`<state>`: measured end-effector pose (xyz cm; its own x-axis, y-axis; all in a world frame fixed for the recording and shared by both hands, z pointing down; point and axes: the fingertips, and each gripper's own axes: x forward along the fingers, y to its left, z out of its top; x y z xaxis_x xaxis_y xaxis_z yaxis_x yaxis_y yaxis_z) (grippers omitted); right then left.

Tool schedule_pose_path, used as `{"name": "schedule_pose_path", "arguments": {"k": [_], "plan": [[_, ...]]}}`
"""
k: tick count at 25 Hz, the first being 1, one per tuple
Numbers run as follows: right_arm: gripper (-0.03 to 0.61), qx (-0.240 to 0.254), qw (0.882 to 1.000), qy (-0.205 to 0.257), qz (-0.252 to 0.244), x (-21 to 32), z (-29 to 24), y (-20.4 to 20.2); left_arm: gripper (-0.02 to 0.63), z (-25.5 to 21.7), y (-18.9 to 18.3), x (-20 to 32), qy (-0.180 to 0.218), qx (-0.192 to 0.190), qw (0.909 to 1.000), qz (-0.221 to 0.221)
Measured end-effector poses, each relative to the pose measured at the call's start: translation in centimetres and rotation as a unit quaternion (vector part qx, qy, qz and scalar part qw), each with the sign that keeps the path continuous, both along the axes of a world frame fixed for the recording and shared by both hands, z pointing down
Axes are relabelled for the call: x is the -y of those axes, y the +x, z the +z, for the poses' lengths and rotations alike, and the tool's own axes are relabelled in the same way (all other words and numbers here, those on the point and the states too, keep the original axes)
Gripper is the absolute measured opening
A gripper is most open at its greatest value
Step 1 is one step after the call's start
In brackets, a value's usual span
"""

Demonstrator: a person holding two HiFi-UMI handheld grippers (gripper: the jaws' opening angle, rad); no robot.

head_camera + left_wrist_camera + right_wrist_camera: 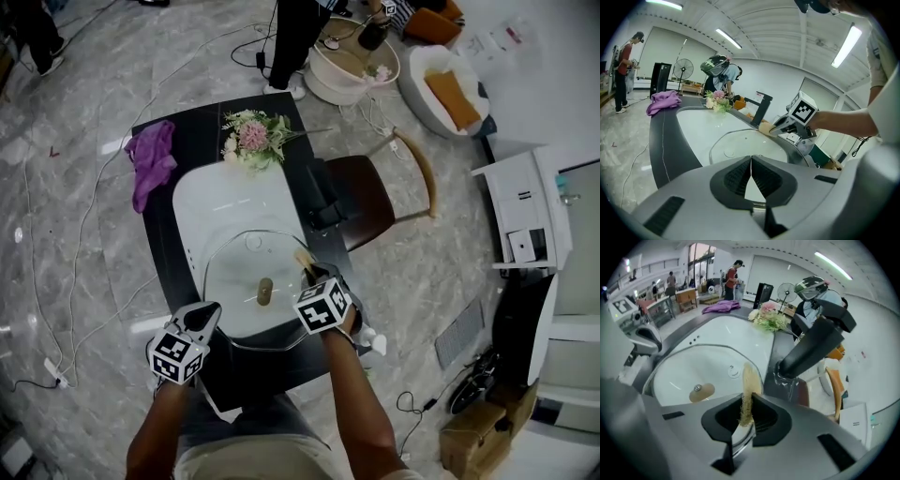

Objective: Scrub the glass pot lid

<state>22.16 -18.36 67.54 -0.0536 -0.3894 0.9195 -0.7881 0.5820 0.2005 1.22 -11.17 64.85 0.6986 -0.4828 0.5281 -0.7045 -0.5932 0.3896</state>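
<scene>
The glass pot lid (234,277) lies in the white sink (225,197), with its tan knob (265,292) at centre. My right gripper (312,277) pinches a tan scrub pad (305,262) edge-on at the lid's 3 o'clock rim. My left gripper (203,319) sits at 8 o'clock, jaws pressed together with nothing between them. To scrub well, I'd lay the pad flatter, sweep in arcs toward the knob, and brace the left gripper on the rim so the lid can't skate. The black faucet (323,202) at 1 o'clock limits my swing.
</scene>
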Motion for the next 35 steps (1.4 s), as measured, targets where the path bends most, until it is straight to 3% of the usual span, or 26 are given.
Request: {"name": "schedule_pose_path", "arguments": {"k": [16, 21, 23, 26, 35], "plan": [[0.043, 0.001, 1.0, -0.014, -0.003, -0.8, 0.9, -0.9, 0.019, 0.4, 0.4, -0.3, -0.006, 0.0, 1.0, 0.001], [0.043, 0.026, 0.997, -0.051, -0.061, -2.6, 3.9, -8.1, 0.018, 0.6, 0.2, -0.6, -0.007, -0.001, 1.0, -0.002], [0.043, 0.061, 0.991, -0.069, -0.101, -3.7, 4.6, -13.0, 0.019, 0.8, 0.1, -0.8, -0.009, -0.001, 1.0, -0.004], [0.043, 0.126, 0.981, -0.097, -0.113, -4.7, 4.7, -18.0, 0.018, 1.0, -0.1, -1.1, -0.011, 0.001, 0.9999, -0.006], [0.043, 0.123, 0.981, -0.096, -0.118, -5.1, 4.5, -18.1, 0.019, 1.1, 0.1, -1.7, -0.012, 0.005, 0.9999, 0.001]]}}
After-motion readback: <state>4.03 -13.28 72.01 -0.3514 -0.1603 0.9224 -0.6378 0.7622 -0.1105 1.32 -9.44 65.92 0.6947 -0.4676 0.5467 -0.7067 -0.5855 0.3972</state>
